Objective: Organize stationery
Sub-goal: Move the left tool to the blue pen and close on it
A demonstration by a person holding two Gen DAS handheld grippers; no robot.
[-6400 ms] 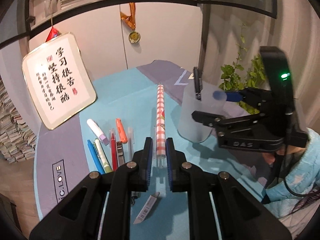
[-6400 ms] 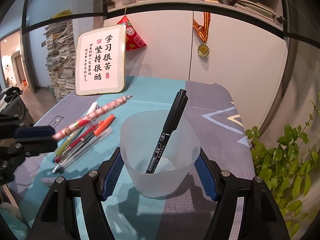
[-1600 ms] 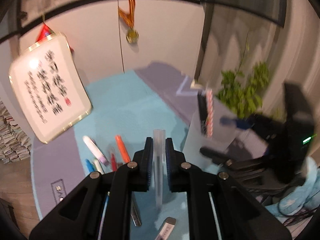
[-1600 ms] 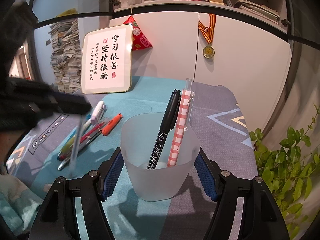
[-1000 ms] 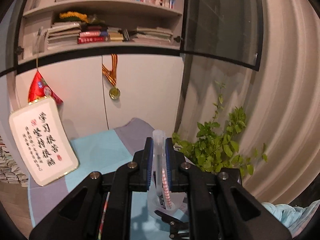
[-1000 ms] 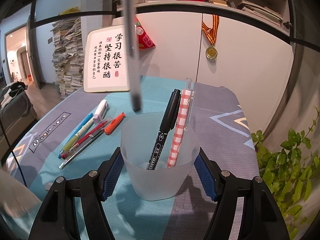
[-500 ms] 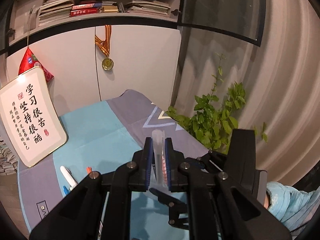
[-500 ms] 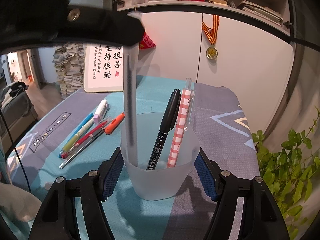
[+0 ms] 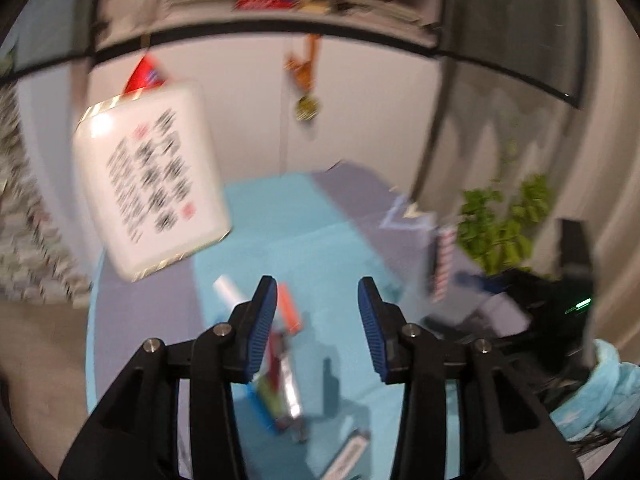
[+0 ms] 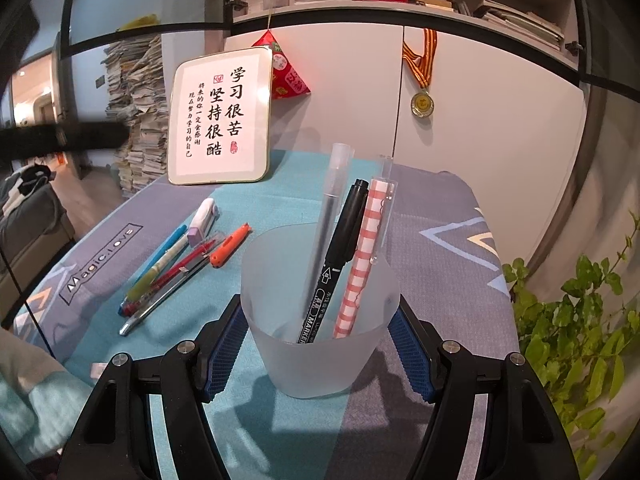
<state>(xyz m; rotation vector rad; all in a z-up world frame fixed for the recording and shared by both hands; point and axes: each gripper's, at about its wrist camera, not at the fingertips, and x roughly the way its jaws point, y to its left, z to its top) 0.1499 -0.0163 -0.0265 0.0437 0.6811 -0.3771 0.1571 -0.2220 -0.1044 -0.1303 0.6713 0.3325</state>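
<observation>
Cup (image 10: 320, 340) clamped by right gripper (image 10: 318, 346) | left gripper (image 9: 316, 332) just opening, empty

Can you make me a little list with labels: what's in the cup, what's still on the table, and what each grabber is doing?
cup: frosted cup, upright on the table
in the cup: clear pen, black marker, pink checked pen
on the table: orange pen, blue pen, a few more beside them
right gripper: clamped on the cup
left gripper: jaws just opened, nothing between them
</observation>
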